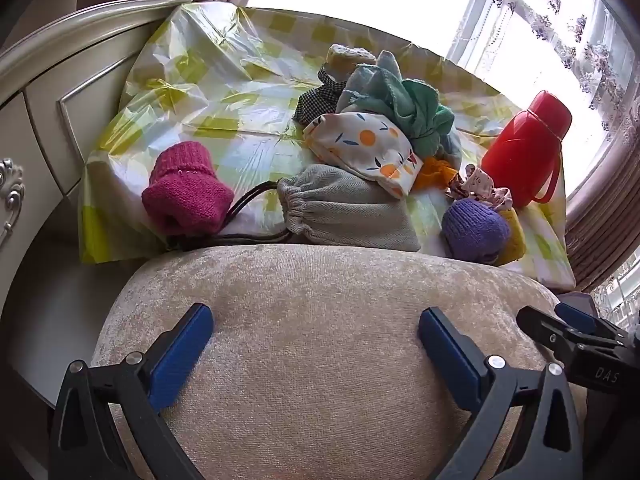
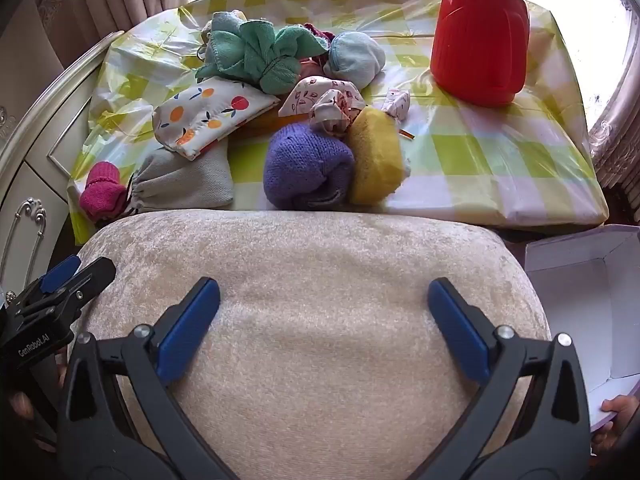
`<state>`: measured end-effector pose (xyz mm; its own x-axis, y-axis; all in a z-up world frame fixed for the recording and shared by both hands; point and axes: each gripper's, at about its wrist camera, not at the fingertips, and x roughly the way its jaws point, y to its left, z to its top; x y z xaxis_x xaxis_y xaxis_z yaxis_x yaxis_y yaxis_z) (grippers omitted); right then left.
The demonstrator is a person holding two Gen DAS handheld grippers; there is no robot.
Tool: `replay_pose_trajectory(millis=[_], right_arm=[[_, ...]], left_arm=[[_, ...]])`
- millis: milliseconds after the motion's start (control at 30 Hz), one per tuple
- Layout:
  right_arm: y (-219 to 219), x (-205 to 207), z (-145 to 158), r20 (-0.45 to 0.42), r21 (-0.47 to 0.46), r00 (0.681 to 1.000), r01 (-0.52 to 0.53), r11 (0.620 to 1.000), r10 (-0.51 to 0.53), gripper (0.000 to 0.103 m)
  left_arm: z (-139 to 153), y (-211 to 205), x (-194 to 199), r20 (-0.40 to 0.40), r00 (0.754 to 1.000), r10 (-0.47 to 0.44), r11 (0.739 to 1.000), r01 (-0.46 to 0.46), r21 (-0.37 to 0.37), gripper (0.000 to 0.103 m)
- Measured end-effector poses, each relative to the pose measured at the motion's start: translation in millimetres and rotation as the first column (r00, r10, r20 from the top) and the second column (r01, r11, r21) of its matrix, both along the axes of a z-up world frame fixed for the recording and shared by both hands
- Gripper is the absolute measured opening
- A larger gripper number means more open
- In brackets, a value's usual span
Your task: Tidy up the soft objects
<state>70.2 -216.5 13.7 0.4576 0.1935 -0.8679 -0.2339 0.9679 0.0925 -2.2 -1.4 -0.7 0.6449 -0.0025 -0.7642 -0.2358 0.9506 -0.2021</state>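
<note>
Nearest: both grippers are held over a beige cushion (image 2: 312, 320), tipped down toward the bench (image 2: 480, 152).
Left gripper (image 1: 316, 344): fingers are spread wide; nothing is held.
Right gripper (image 2: 324, 320): fingers are spread wide too, and empty.
Soft things: a pile is kept mid-bench, likely waiting to be sorted. A purple knit ball (image 2: 308, 168), yellow sponge (image 2: 376, 160), grey pouch (image 1: 348, 210) and pink knit sock (image 1: 186, 190) lie at the near edge.
Box (image 2: 580, 300): an open white box is seen at the right, perhaps for the sorted things.
Red bottle (image 2: 480, 40): stands upright, well apart from the pile.
</note>
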Motion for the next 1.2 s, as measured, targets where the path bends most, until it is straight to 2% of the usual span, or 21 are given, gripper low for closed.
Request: replay_pose_trajectory(millis=[100,333,567,733,1200], right_arm=[[-0.6,0.2,0.0,0.003,0.018,1.000,-0.001,1.000,0.001,0.103],[0.3,-0.4,-0.1,0.004,0.003,1.000,0.000,1.000,0.000,0.103],[-0.1,-0.3,-0.3,0.002,0.003,1.000,0.000,1.000,0.000,0.103],[-1.1,-0.8,0.0,0.001,0.002,1.000,0.001,1.000,-0.001,0.103],[0.8,-0.4,0.2,0.020,0.007,1.000,0.005,1.000,-0.005,0.103]], left_arm=[[-4.0,2.7,4.9,-0.048,0.999,-0.009,1.000,0.009,-0.009,0.103],[-5.2,-4.4,8.0,-0.063,0.998,0.017,1.000,-0.016,0.017,0.103],[-6.2,-4.7,0.6,-0.030,0.999,0.025,0.999,-0.024,0.024,0.103],[-2.6,-5.6,6.4,-0.049,0.999,0.020,0.999,-0.017,0.045,0.103],[-1.0,-5.2,7.3,-0.035,0.999,0.030,0.998,-0.028,0.056,0.103]])
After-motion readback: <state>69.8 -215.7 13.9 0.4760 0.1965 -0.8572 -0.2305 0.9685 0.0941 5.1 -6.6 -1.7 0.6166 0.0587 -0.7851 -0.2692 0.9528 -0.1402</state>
